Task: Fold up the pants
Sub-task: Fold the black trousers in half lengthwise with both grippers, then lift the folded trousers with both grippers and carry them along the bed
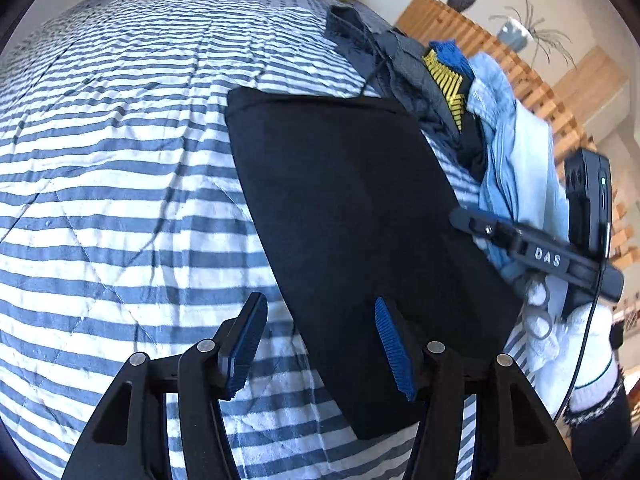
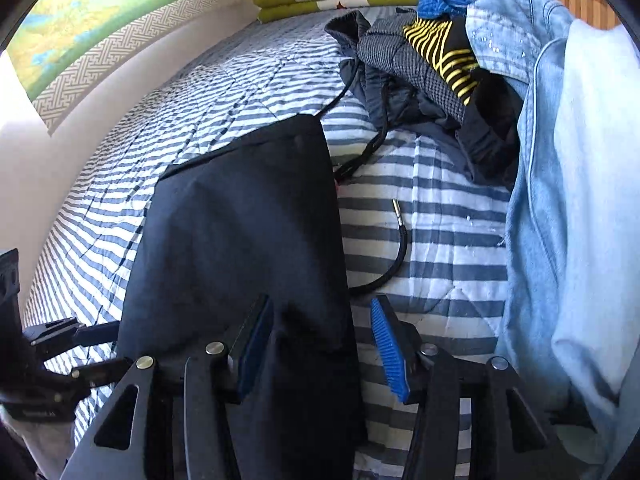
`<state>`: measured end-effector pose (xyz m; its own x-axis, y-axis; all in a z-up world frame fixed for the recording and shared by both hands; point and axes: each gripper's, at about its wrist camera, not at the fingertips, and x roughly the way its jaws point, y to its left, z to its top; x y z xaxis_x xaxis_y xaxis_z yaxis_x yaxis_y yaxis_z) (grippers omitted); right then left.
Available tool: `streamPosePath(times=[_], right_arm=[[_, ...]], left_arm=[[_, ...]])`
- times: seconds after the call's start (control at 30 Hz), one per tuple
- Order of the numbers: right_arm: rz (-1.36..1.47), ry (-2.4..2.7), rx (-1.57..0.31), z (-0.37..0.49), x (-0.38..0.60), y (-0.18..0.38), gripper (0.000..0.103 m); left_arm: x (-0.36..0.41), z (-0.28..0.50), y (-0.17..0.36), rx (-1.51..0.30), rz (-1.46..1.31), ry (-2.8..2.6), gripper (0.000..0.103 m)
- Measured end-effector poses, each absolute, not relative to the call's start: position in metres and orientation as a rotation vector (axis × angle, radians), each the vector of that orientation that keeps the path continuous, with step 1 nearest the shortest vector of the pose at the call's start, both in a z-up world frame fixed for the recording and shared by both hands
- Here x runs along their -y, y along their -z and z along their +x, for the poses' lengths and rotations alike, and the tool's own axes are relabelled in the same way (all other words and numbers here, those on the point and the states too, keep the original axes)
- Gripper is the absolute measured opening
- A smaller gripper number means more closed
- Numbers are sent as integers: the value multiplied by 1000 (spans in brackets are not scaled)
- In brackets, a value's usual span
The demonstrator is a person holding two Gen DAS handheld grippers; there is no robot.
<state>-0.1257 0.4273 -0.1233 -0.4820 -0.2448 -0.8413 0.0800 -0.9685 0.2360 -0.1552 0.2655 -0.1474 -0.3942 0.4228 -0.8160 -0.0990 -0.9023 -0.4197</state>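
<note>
Both hand-held grippers [image 1: 320, 344] [image 2: 324, 344] angled down, seemingly agape

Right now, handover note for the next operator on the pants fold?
Left claw: open, nothing held, one finger over the pants' edge, the other over the bedspread.
Right claw: open, pants' edge between its fingers, not pinched.
Pants: dark, folded into a flat rectangle on the striped bedspread, beside the clothes pile.
Done: fold looks finished and flat.
Left: probably move the pants aside, then take the next garment.
</note>
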Motion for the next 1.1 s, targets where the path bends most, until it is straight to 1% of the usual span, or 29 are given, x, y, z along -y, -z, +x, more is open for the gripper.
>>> streamPosePath(times=[0.03, 0.07, 0.1, 0.2, 0.37, 0.47, 0.57, 0.6, 0.63, 0.7, 0.73, 0.8, 0.87, 0.93, 0.97, 1.0, 1.03, 1.1], right_arm=[[1476, 2537, 247, -124, -432, 118, 53], [1470, 2537, 254, -125, -435, 115, 60], [1468, 2532, 262, -128, -438, 114, 62], [1500, 2485, 293, -143, -441, 118, 62], [1532, 2389, 396, -167, -445, 131, 62], [1532, 2338, 406, -175, -443, 135, 63], [1523, 2304, 392, -176, -440, 136, 63], [1519, 2290, 397, -176, -439, 136, 63], [1515, 2276, 402, -175, -438, 136, 62], [1505, 2233, 411, -175, -435, 137, 58], [1502, 2226, 404, -174, -432, 138, 58], [1494, 2216, 403, -175, -429, 138, 55], [1491, 2224, 422, -175, -427, 138, 54], [1502, 2250, 430, -174, -429, 138, 45], [1515, 2265, 444, -173, -431, 138, 37], [1526, 2275, 478, -172, -433, 138, 31], [1531, 2283, 516, -170, -436, 137, 27], [1520, 2302, 568, -165, -437, 132, 16]], left_arm=[[-261, -163, 148, 475, -1517, -2353, 64], [-259, -171, 147, 488, -1528, -2357, 64], [-258, -177, 148, 491, -1534, -2360, 64], [-261, -193, 153, 515, -1569, -2338, 64], [-264, -212, 161, 569, -1613, -2295, 66], [-263, -218, 169, 605, -1631, -2264, 66], [-265, -220, 170, 584, -1615, -2264, 66], [-265, -219, 169, 578, -1610, -2265, 65], [-265, -218, 169, 570, -1606, -2266, 63], [-265, -218, 169, 568, -1597, -2264, 54], [-266, -219, 170, 573, -1598, -2263, 49], [-262, -221, 173, 617, -1594, -2258, 43], [-261, -224, 175, 637, -1598, -2260, 32], [-259, -225, 176, 670, -1596, -2255, 27], [-260, -225, 175, 676, -1592, -2256, 25], [-259, -225, 173, 682, -1587, -2257, 24], [-258, -223, 171, 690, -1580, -2256, 21], [-257, -220, 163, 700, -1569, -2248, 18]])
